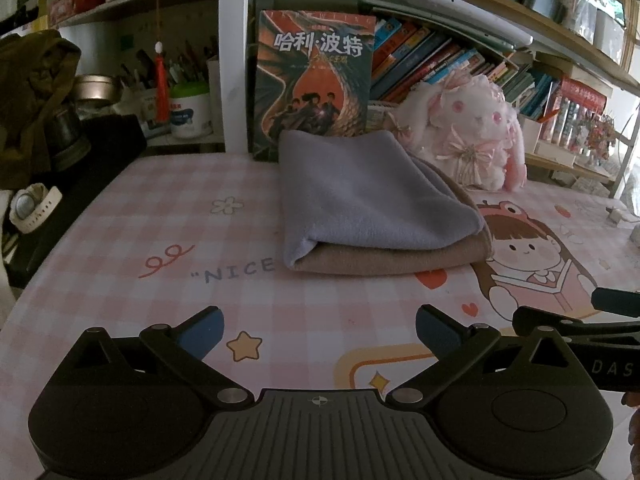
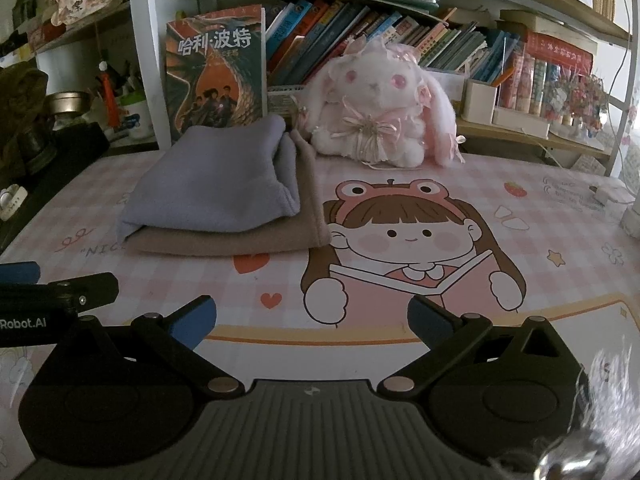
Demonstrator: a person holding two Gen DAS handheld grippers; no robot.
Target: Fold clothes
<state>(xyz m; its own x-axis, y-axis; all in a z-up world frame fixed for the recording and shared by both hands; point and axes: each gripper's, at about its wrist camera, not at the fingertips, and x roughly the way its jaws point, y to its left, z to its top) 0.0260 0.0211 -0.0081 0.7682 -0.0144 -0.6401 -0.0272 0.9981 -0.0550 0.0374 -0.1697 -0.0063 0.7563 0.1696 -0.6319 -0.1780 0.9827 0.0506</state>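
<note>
A folded lavender cloth [image 1: 372, 196] [image 2: 212, 184] lies stacked on a folded tan cloth [image 1: 400, 258] [image 2: 248, 240] toward the back of the pink checked table mat [image 1: 160, 240] [image 2: 520, 200]. My left gripper [image 1: 320, 334] hangs open over the mat, well short of the stack, with nothing between its blue pads [image 1: 202, 334]. My right gripper [image 2: 312, 324] is open too, empty, over the cartoon girl print, with the stack ahead to its left. Each gripper shows at the edge of the other's view: the right gripper [image 1: 580, 320] and the left gripper [image 2: 60, 292].
Behind the stack stand an upright book [image 1: 316, 76] [image 2: 218, 72], a white and pink plush rabbit [image 1: 468, 132] [image 2: 384, 108] and shelves of books [image 2: 360, 28]. A black box [image 1: 92, 168] with a watch [image 1: 34, 208] borders the mat's left side. A white adapter [image 2: 612, 196] lies far right.
</note>
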